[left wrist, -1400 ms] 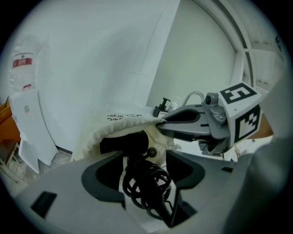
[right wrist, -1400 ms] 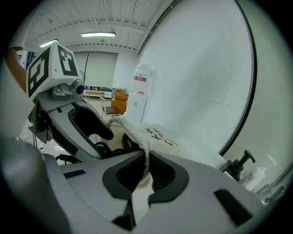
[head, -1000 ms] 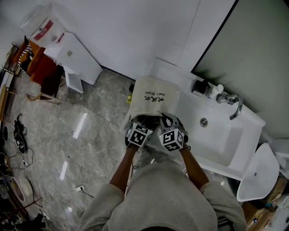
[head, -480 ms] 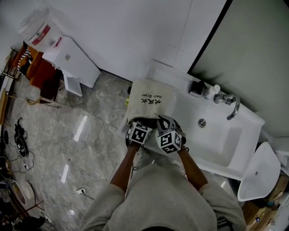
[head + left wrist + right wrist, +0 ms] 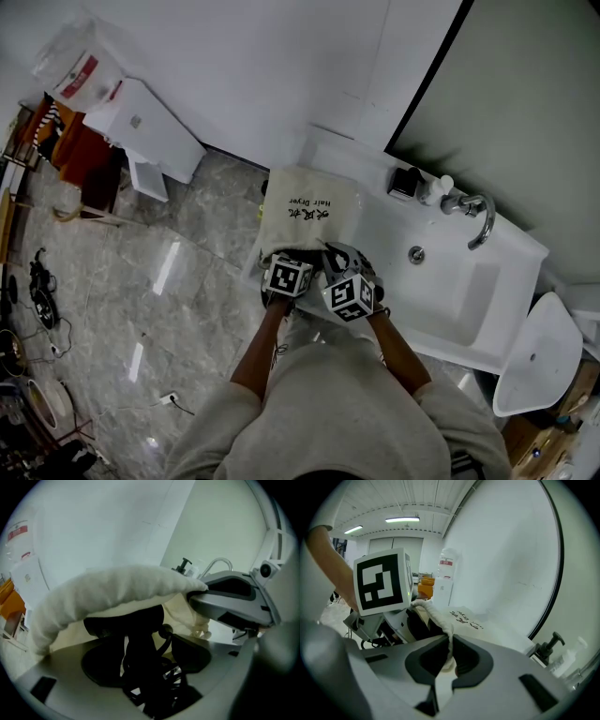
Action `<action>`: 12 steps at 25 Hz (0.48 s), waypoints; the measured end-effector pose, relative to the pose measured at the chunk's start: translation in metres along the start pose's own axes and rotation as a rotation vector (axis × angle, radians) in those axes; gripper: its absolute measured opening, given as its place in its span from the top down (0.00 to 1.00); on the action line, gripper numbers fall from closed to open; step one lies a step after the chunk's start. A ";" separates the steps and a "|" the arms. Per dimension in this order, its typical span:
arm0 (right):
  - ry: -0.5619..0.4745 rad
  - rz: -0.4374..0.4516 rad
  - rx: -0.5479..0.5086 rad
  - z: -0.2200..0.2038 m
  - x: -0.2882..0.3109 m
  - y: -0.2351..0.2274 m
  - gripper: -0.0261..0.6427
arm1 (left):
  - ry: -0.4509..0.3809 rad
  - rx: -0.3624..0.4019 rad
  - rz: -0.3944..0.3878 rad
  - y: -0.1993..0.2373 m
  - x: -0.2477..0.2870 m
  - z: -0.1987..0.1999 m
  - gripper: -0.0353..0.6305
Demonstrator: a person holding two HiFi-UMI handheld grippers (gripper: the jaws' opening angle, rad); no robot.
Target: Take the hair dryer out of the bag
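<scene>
Bag (image 5: 309,208) lay flat on the white desk (image 5: 380,232), just left of the sink (image 5: 473,291). Its closed end was toward the wall, its mouth toward the person, and the "Hair Dryer" print faced up. Both tools were at the mouth, marker cubes side by side and nearly touching in the head view. Right hand-held gripper (image 5: 447,656) was clenched on the bag's rolled upper hem. The cloth was pinched between the pads and the hem was lifted, so the mouth gaped. Left hand-held gripper (image 5: 146,659) sat in that opening with its jaws apart. Hair dryer (image 5: 136,623) was inside the bag, under the raised hem. Its black body lay across the opening, and the handle and looped cord (image 5: 166,639) ran down between the left jaws. A pale sliver showed between the handle and one pad, so that tool read as released: straddling the dryer, not squeezing it. Whether the other pad touched the cord couldn't be made out. In the left gripper view, the right tool's grey body showed at the hem's right end. Faucet (image 5: 478,217) and a dark pump bottle (image 5: 405,183) stood along the sink's far edge, the bottle just past the bag's far right corner and apart from it. Grey marble floor (image 5: 187,272) lay to the left of the desk.
</scene>
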State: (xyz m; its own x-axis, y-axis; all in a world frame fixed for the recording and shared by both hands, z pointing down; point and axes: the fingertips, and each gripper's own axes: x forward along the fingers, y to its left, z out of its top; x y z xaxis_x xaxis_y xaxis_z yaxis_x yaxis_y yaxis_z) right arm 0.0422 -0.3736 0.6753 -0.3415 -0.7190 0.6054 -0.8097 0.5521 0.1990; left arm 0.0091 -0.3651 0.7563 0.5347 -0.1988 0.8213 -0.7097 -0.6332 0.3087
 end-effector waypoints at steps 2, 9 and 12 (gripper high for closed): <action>-0.005 0.010 0.006 0.001 0.002 0.000 0.93 | -0.002 -0.004 0.007 0.001 0.002 0.002 0.51; -0.017 0.035 0.022 0.002 0.002 0.006 0.93 | 0.004 0.007 0.049 0.004 0.002 0.009 0.51; -0.016 0.032 0.037 0.000 0.002 0.003 0.93 | 0.031 -0.015 0.001 0.003 0.004 0.007 0.51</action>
State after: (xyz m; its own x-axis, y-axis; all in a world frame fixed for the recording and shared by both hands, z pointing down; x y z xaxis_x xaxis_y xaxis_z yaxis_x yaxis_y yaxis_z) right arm 0.0390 -0.3736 0.6770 -0.3751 -0.7079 0.5984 -0.8153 0.5592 0.1505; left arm 0.0126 -0.3734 0.7574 0.5198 -0.1757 0.8360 -0.7170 -0.6217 0.3151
